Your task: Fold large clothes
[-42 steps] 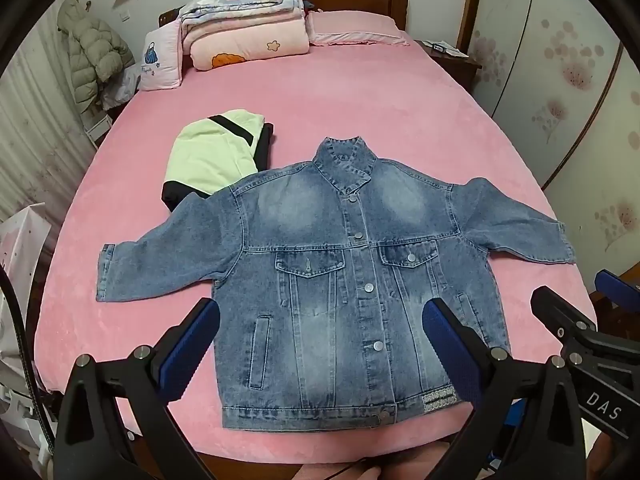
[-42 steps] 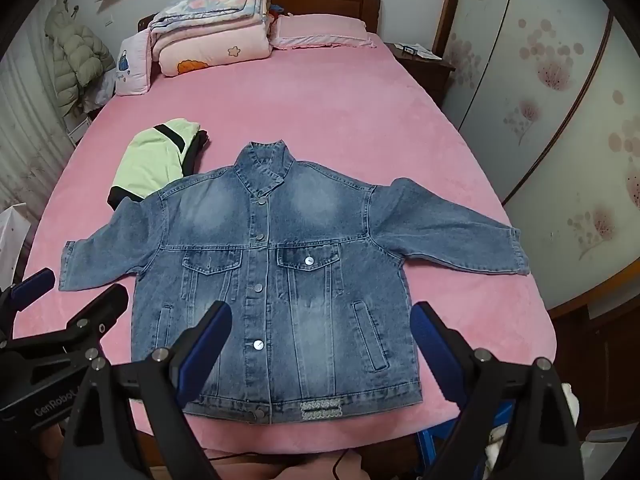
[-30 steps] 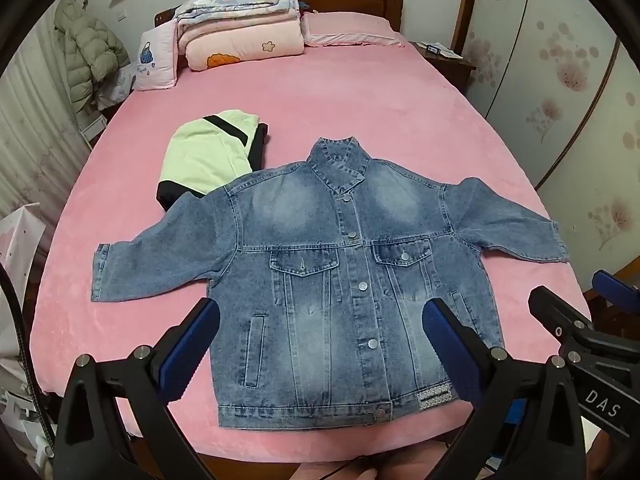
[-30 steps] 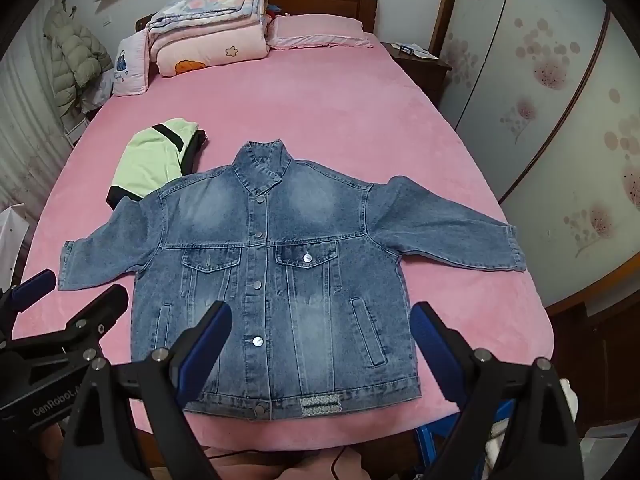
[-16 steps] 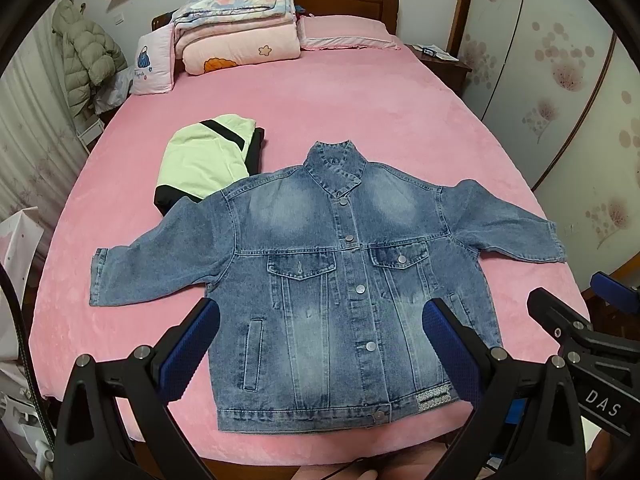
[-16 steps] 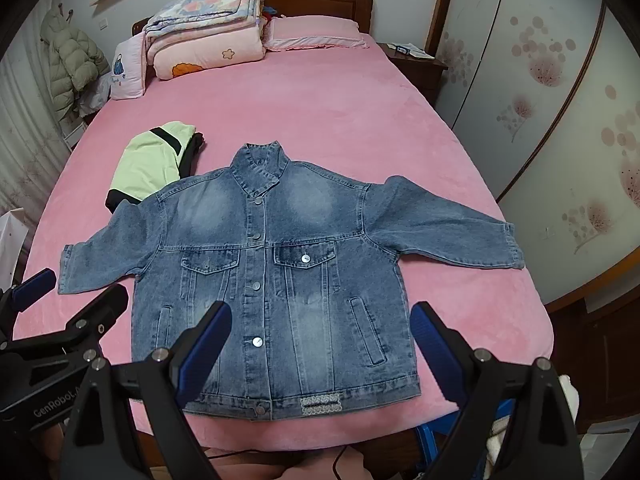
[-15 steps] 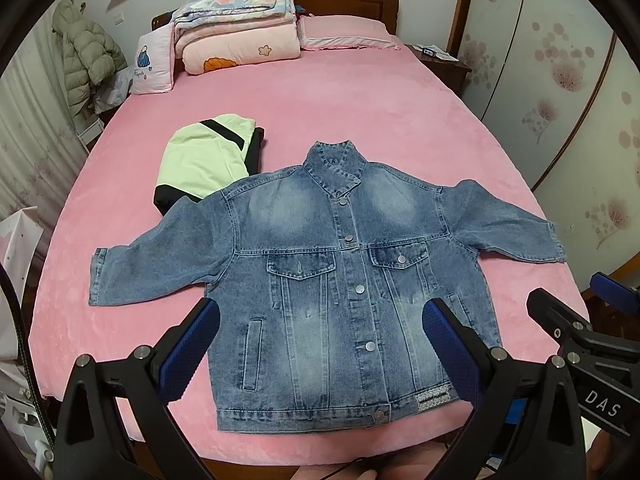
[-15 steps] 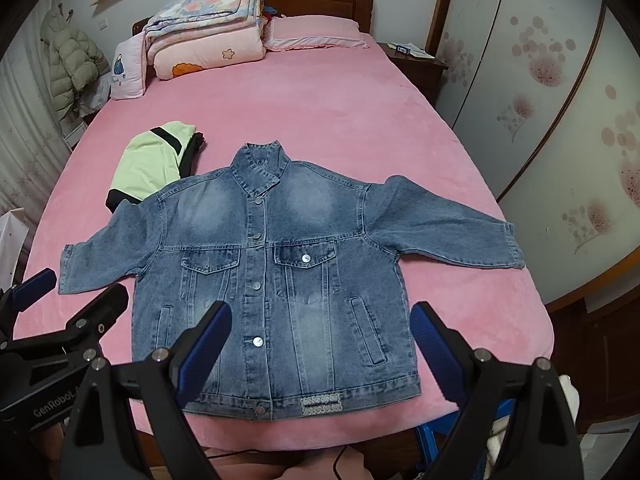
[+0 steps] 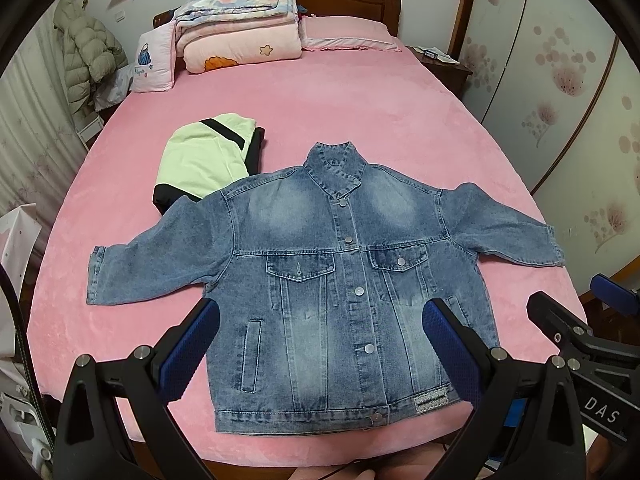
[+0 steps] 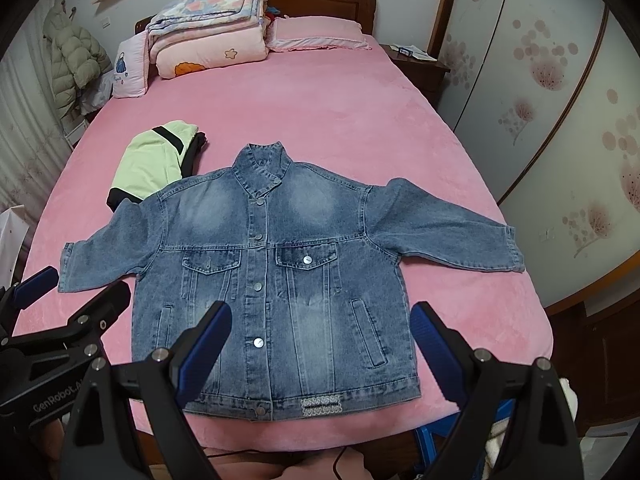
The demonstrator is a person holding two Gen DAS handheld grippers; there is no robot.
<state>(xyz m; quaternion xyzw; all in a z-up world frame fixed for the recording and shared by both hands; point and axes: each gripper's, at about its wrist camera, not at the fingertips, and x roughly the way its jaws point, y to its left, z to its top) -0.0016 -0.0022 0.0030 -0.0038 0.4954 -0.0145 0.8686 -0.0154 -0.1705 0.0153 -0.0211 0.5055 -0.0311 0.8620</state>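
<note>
A blue denim jacket (image 9: 340, 280) (image 10: 280, 264) lies flat and face up on the pink bed (image 9: 320, 112), buttoned, both sleeves spread out sideways, hem toward me. My left gripper (image 9: 320, 344) hovers open above the jacket's lower half, holding nothing. My right gripper (image 10: 320, 344) is open too, above the hem area, with nothing between its blue pads. Each gripper shows at the edge of the other's view: the right one at the left wrist view's right edge, the left one at the right wrist view's left edge.
A folded pale green and black garment (image 9: 204, 160) (image 10: 152, 164) lies by the jacket's left shoulder. Folded quilts and pillows (image 9: 240, 40) are stacked at the headboard. A wardrobe (image 10: 560, 100) stands to the right, a nightstand (image 10: 416, 64) beside it, a hanging puffer coat (image 9: 88, 56) at the left.
Both grippers have drifted slightly; the views have tilted a little so the jacket sits somewhat lower and nearer. The jacket itself has not moved, and both grippers stay open.
</note>
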